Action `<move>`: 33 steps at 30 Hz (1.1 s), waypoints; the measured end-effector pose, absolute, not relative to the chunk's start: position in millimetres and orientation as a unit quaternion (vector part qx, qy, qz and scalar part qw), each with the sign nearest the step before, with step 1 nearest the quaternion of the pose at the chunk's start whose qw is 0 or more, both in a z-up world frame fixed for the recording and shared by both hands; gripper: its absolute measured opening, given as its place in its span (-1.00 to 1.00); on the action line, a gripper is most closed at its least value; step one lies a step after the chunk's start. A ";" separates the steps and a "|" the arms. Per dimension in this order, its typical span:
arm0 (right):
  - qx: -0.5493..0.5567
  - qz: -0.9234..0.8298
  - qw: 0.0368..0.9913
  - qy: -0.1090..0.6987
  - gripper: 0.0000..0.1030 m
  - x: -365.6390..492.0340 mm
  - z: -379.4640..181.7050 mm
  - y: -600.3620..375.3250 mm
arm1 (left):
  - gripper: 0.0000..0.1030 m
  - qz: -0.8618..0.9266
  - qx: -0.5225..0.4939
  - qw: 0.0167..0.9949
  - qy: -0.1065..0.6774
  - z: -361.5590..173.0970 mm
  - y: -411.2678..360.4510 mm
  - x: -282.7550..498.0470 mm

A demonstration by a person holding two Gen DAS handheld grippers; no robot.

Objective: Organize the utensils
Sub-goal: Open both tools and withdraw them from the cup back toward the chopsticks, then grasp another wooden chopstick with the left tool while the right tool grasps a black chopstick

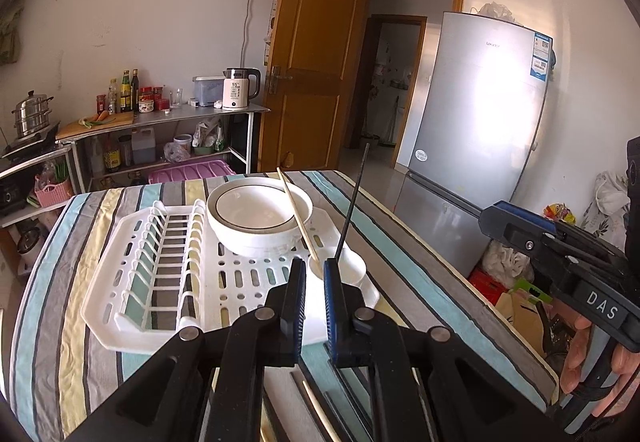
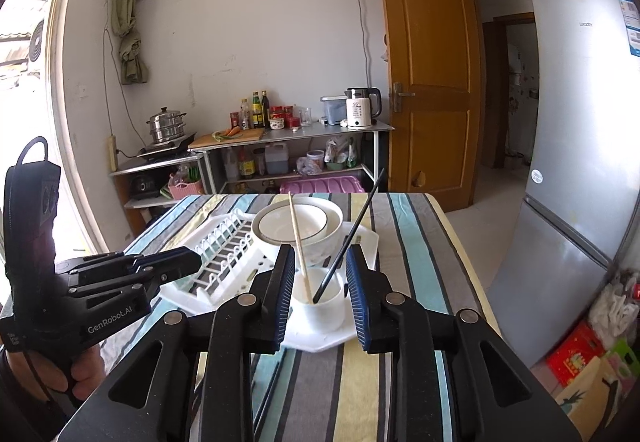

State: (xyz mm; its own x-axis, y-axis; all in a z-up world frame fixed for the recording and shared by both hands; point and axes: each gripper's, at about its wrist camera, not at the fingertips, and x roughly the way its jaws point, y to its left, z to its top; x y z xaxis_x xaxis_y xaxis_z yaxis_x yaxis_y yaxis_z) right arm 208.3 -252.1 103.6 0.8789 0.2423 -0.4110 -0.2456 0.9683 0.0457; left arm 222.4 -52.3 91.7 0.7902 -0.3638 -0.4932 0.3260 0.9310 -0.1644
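A pale chopstick (image 2: 298, 242) and a black chopstick (image 2: 347, 238) are leaning in a white cup (image 2: 318, 306) on the dish rack's (image 1: 168, 262) corner. Both the left gripper (image 1: 314, 294) and right gripper (image 2: 316, 282) are hovering with jaws apart, holding nothing.

White walls, open wooden door (image 2: 428, 82), silver fridge (image 2: 576, 146), sunlit window (image 2: 28, 42).

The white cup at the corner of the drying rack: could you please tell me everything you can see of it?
The white cup is a small, plain, round holder that looks like plastic. It stands upright and open-topped on the near right corner of the white drying rack. Two chopsticks stand tilted in it: a pale wooden chopstick and a black chopstick. The bowls sit just behind it. The open right gripper frames it without touching.
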 end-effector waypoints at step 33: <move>0.009 0.164 0.934 0.316 -0.47 158.4 -4.1 -233.8 | -0.62 -0.128 -0.036 0.914 0.382 -13.8 -3.3 144.1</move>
